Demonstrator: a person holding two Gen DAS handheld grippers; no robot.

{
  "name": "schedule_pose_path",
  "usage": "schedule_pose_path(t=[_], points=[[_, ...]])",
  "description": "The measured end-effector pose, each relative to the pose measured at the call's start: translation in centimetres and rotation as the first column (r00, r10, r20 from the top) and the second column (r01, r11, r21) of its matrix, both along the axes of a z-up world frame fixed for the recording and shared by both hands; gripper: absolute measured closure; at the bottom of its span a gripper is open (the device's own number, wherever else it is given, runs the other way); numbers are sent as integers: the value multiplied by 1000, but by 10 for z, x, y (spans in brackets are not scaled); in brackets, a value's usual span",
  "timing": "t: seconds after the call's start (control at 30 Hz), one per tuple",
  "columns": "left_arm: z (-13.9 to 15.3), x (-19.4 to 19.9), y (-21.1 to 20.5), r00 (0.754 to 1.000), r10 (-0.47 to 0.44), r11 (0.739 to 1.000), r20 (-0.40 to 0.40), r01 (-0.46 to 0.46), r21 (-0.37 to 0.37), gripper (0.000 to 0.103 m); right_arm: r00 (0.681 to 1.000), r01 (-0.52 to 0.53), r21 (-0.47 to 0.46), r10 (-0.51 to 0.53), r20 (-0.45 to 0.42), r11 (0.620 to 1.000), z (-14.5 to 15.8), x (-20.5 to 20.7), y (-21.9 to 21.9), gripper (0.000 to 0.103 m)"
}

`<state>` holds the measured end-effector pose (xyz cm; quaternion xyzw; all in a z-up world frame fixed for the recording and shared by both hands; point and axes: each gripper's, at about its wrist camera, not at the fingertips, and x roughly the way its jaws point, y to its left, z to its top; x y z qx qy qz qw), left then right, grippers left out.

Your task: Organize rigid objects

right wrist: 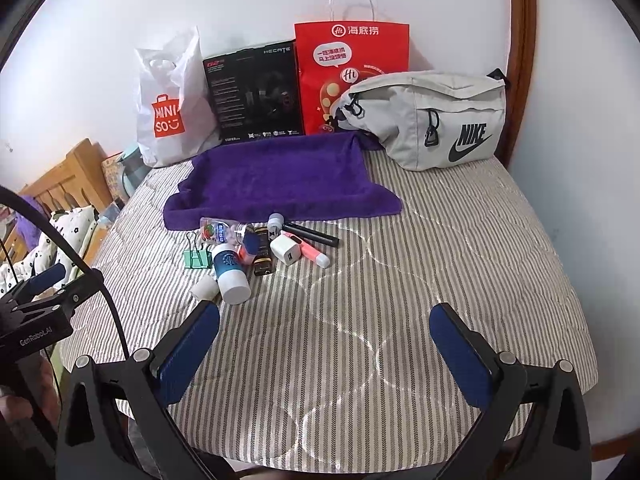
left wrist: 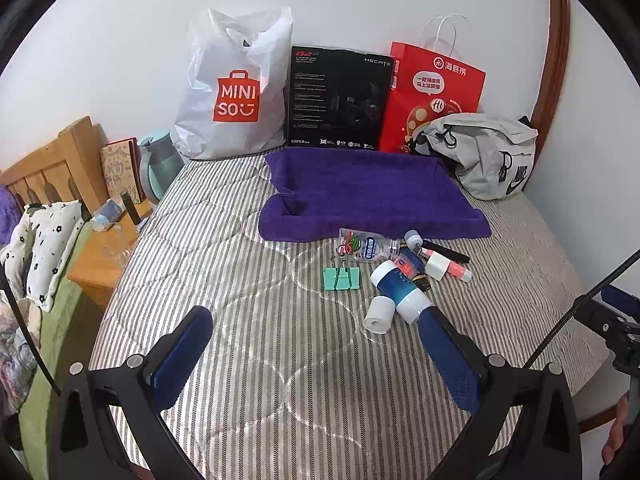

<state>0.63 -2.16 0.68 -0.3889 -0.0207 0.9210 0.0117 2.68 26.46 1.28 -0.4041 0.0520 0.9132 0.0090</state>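
A heap of small items lies on the striped bed just in front of a purple towel [left wrist: 372,196] [right wrist: 280,176]: a clear bottle [left wrist: 366,247] [right wrist: 220,232], a green binder clip [left wrist: 341,278] [right wrist: 197,258], a blue-and-white cylinder [left wrist: 402,288] [right wrist: 230,274], a small white cap [left wrist: 378,314] [right wrist: 205,289], a pink highlighter [left wrist: 456,270] [right wrist: 312,251], a white charger [right wrist: 285,251] and a black pen [right wrist: 312,234]. My left gripper [left wrist: 314,322] is open, its right pad beside the cylinder. My right gripper [right wrist: 326,320] hangs open over bare bedding.
Against the wall stand a white Miniso bag [left wrist: 236,92], a black box [left wrist: 338,100], a red paper bag [left wrist: 434,96] and a grey Nike pouch [right wrist: 432,120]. A wooden nightstand [left wrist: 100,256] with a kettle [left wrist: 158,164] is at the left.
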Motion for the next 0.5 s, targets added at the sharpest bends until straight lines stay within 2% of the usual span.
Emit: schedule_pose_path(t=[0.5], points=[[-1, 3, -2, 1000, -14, 1000, 0, 14, 5, 0, 1000, -2, 4, 2, 13, 1000, -3, 0, -3, 0]])
